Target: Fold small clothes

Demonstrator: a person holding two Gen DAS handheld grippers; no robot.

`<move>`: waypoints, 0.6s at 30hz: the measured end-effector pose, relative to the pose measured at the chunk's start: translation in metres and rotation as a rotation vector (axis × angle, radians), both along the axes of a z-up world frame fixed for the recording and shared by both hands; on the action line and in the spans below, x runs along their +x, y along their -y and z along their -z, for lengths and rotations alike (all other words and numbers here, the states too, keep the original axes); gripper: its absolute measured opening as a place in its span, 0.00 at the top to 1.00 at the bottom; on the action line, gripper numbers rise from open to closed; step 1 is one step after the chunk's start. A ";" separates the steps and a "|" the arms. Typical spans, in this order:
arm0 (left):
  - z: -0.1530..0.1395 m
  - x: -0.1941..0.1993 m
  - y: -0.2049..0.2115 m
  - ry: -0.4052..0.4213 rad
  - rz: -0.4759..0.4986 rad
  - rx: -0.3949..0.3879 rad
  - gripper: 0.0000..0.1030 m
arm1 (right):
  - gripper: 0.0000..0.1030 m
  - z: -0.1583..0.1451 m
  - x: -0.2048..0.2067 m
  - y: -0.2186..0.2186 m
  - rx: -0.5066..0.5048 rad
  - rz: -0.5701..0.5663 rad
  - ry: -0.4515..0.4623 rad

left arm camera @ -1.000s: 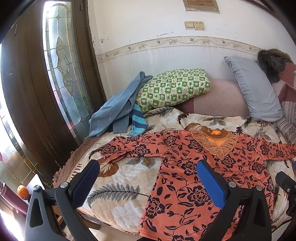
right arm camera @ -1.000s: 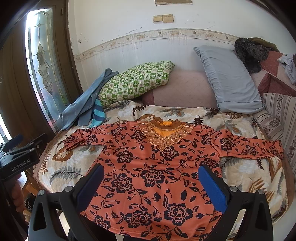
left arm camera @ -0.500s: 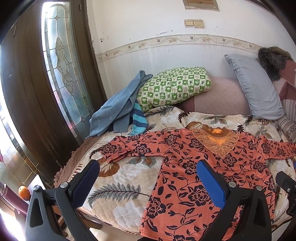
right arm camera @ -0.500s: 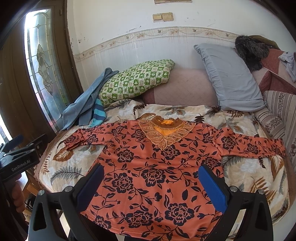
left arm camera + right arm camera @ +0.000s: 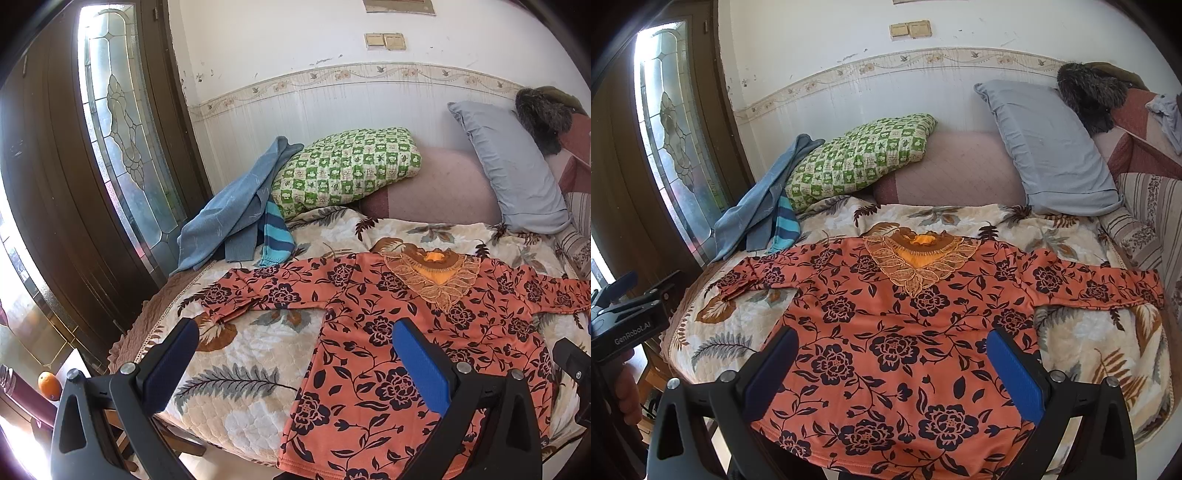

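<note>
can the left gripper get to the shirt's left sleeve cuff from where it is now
Probably yes: the left gripper is open, and only bare quilt lies between it and the sleeve cuff of the orange shirt.

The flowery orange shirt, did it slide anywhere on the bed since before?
No. The shirt lies flat on the bedspread, its collar the same way below the green pillow as before.

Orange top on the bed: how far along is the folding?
Done: the top lies spread flat, front up, both sleeves out. In hand: nothing; the left gripper and right gripper are open above its hem, gripping no cloth. Left: every fold, sleeves and body alike.
</note>
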State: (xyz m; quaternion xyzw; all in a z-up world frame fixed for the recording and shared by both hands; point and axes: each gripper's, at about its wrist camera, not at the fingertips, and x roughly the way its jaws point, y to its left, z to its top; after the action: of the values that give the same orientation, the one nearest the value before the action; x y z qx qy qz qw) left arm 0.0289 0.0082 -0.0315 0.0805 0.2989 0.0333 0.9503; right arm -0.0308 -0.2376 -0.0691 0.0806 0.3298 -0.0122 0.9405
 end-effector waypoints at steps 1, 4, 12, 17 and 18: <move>0.001 0.001 0.001 -0.003 0.000 0.003 0.00 | 0.00 0.001 0.001 0.003 0.004 0.001 -0.004; 0.006 0.006 0.005 -0.019 0.002 0.012 0.00 | 0.00 0.007 0.005 0.010 0.023 0.007 -0.018; 0.057 0.037 0.024 -0.290 0.089 -0.114 0.00 | 0.00 0.038 0.016 0.067 0.070 0.086 -0.067; 0.126 0.047 0.048 -0.525 0.066 -0.137 0.00 | 0.00 0.082 0.030 0.166 0.143 0.267 -0.109; 0.139 0.048 0.053 -0.586 0.059 -0.128 0.00 | 0.00 0.094 0.034 0.192 0.151 0.325 -0.118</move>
State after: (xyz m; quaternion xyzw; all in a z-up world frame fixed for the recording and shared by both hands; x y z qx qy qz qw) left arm 0.0770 -0.0449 -0.1704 0.0352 0.5594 -0.0379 0.8273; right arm 0.0033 -0.4296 -0.1629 0.2023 0.3672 -0.1439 0.8964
